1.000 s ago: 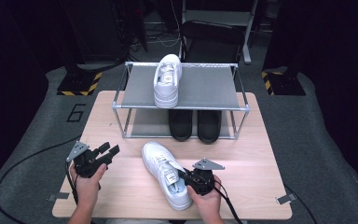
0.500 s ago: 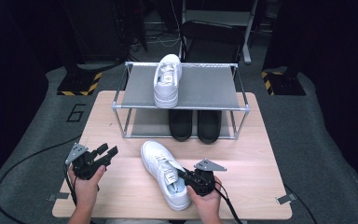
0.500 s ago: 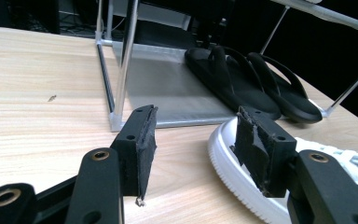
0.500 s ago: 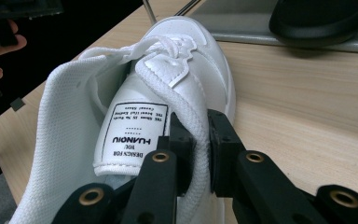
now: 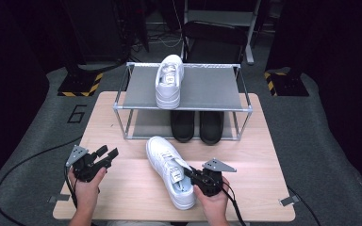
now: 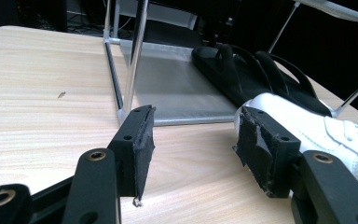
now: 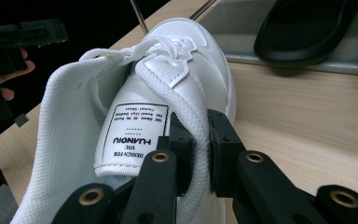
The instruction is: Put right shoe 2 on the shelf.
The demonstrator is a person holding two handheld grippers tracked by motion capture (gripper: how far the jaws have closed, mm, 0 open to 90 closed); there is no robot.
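— Left gripper (image 5: 107, 151) first: what is it doing at the lower left of the high view?

— Its jaws have just been opening and stand wide apart with nothing between them, above bare table (image 5: 122, 188). Wood lies free around it out to the table's left edge.

— And further right?

— A white shoe (image 5: 169, 170) lies at lower centre, toe toward the rack (image 5: 184, 107), heel near the table's front edge. The right gripper (image 5: 188, 172) is clamped tight on the padded side of the shoe's collar, beside the tongue label (image 7: 133, 128).

— Any room beyond it?

— Open wood runs right of the shoe to the table's right edge. On the rack, a second white shoe (image 5: 169, 81) sits on top; black slippers (image 5: 197, 125) sit below.
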